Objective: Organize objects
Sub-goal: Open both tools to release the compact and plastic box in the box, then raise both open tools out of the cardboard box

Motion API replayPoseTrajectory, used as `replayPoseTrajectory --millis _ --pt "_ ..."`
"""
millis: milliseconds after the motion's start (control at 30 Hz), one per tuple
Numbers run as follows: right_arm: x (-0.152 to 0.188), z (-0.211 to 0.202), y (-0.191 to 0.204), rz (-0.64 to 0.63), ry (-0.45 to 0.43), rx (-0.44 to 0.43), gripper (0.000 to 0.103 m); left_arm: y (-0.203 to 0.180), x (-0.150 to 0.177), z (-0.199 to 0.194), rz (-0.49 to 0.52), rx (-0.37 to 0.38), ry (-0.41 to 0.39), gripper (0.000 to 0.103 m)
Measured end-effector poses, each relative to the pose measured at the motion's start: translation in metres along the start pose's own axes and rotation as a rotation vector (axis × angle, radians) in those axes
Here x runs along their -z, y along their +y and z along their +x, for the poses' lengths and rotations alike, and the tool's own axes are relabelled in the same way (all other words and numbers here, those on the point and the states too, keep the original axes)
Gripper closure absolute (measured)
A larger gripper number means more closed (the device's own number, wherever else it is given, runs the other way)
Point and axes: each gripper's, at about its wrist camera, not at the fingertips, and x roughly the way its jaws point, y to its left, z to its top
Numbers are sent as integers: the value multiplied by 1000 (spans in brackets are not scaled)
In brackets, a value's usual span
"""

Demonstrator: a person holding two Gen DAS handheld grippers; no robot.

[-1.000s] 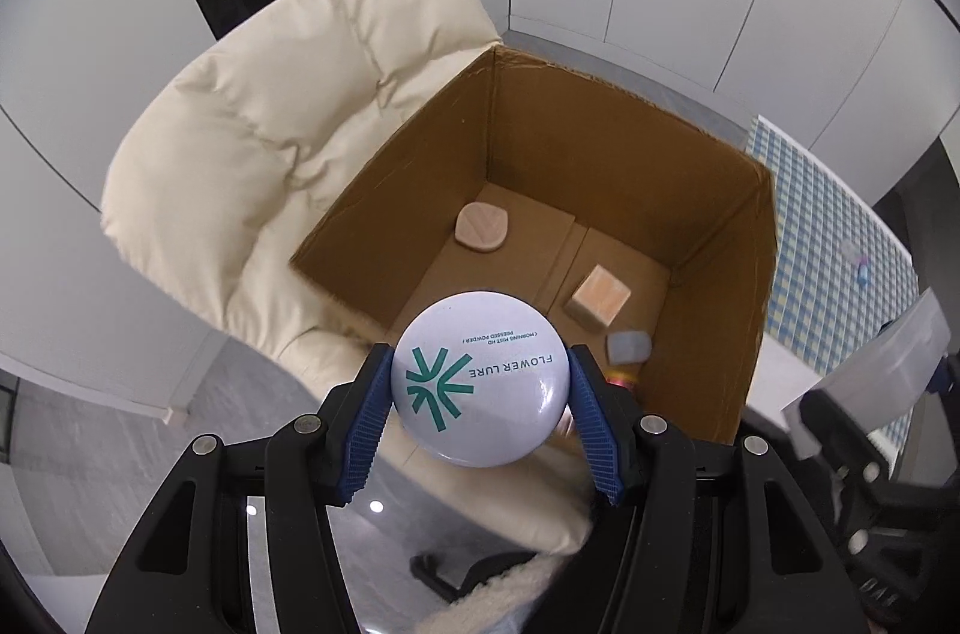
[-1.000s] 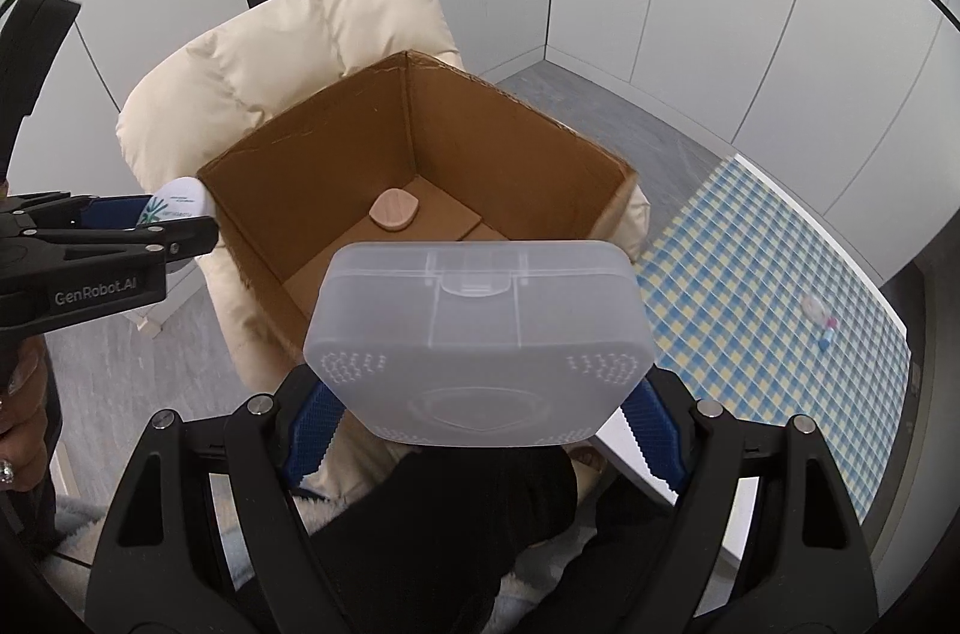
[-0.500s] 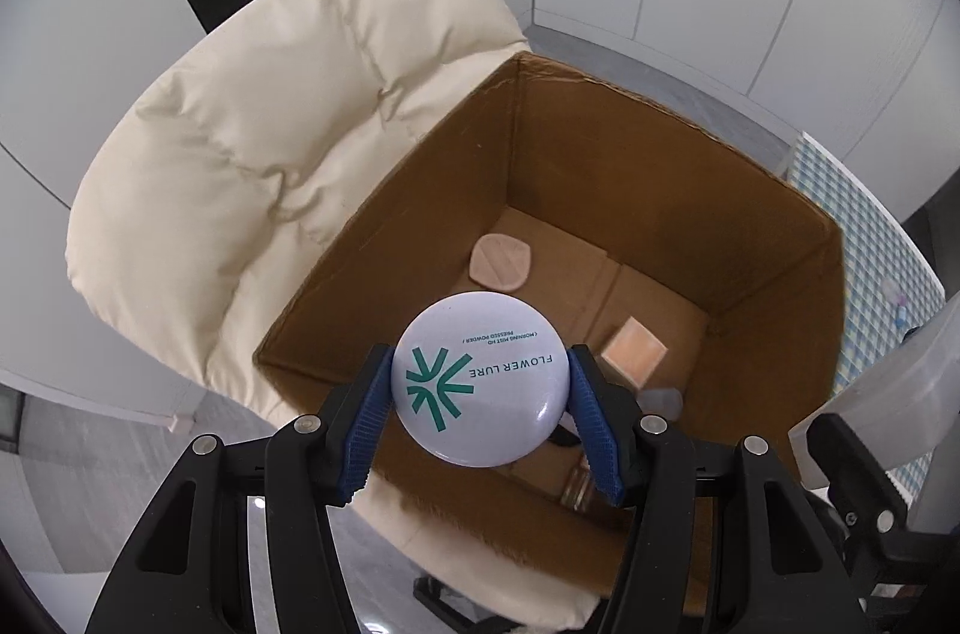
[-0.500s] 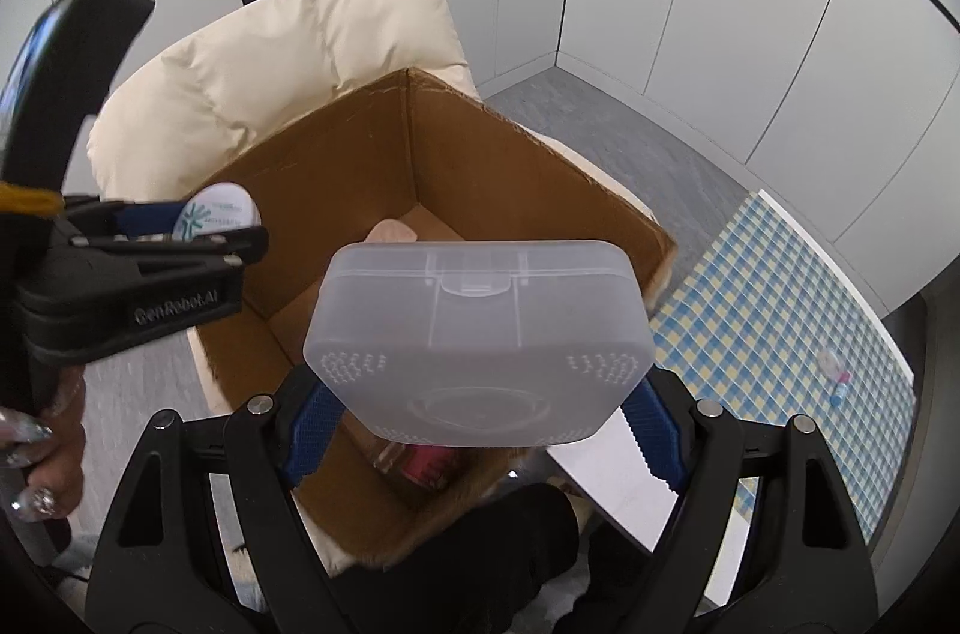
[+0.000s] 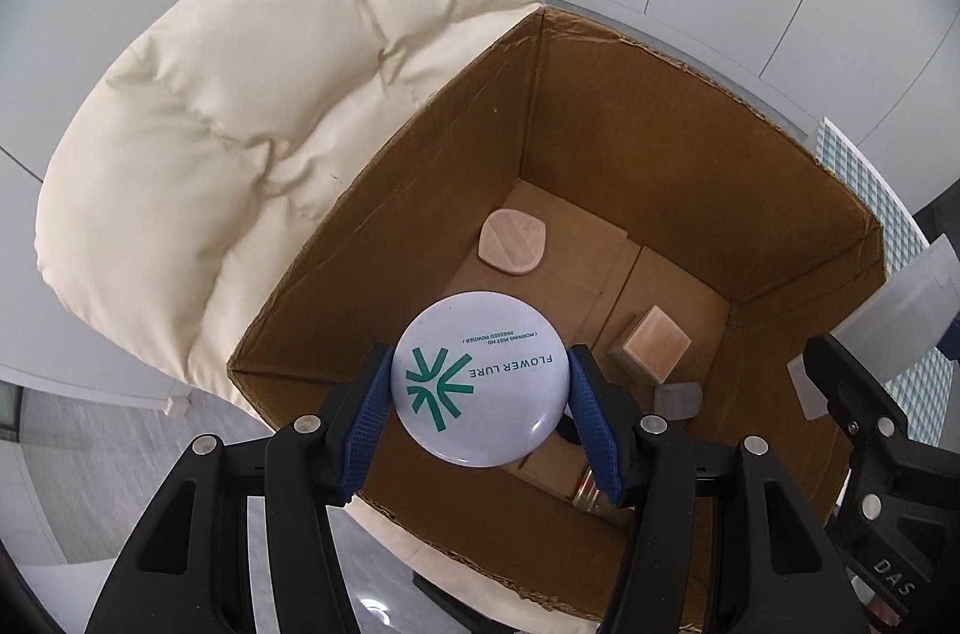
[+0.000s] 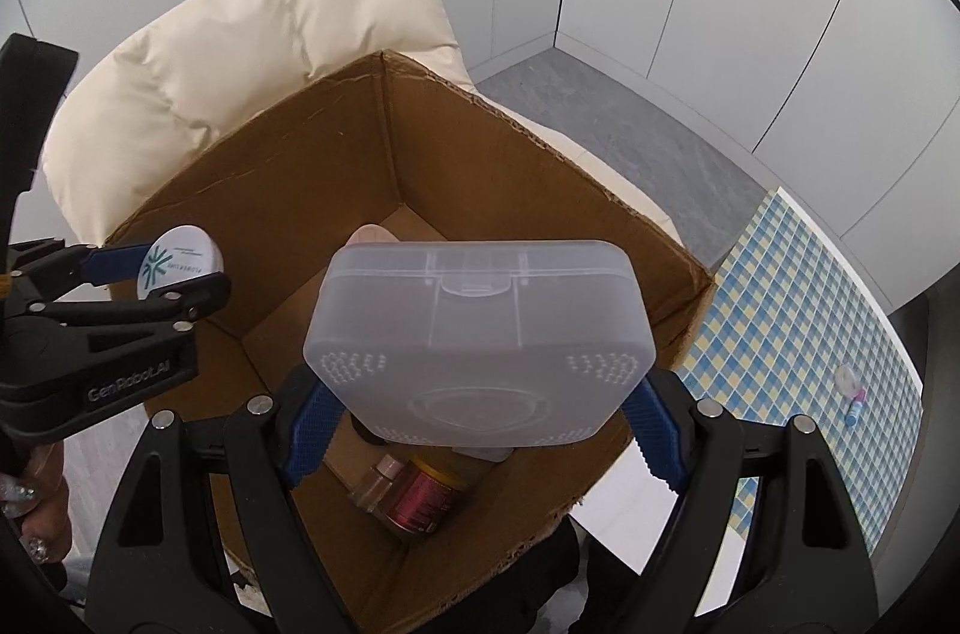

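A cream padded chair (image 5: 252,105) fills the upper left of the left wrist view, and an open cardboard box (image 5: 648,153) stands on it, taking the centre and the right of the frame. In the right wrist view, a table with a blue and yellow checked cloth (image 6: 798,310) lies at the right edge, and some small items, too small to tell, rest on it.

The right gripper (image 6: 480,424) is at the bottom centre of its view. Its blue pads are clamped on the two sides of a translucent plastic case (image 6: 480,340), which hangs above the open box. The left gripper (image 5: 480,418) is at the bottom centre of its own view, and its jaws are closed on a round white compact (image 5: 480,376) with a green logo, also over the box.

On the box floor lie a rounded pink piece (image 5: 513,242) near the far corner, a wooden cube (image 5: 651,352) to the right, and a small grey piece (image 5: 678,398) just beside the cube. Near the lower edge of the box lie a red jar with a gold lid (image 6: 420,499) and a small clear bottle (image 6: 378,478), touching each other.
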Motion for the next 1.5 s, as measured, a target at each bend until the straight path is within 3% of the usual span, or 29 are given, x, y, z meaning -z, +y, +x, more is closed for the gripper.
replayPoseTrajectory --millis 333,367,467,500,1067,1300,1500 --pt "0 12 6 7 15 -5 19 3 -1 2 -8 -7 6 44" --pt "0 13 6 13 15 -8 19 4 -1 2 -14 -15 12 41" --pt "-1 16 2 35 38 -17 0 7 -3 -1 -27 -44 4 15" --pt "-2 16 1 41 35 -15 0 9 -3 -4 -36 -34 -9 11" --pt "1 5 -13 69 27 -16 0 3 -1 -9 -31 -69 -36 11" --pt "2 1 -12 46 31 17 0 7 3 -10 -48 -8 -4 11" --pt "4 -9 -11 47 14 18 0 2 16 -23 -51 -16 -11 11"
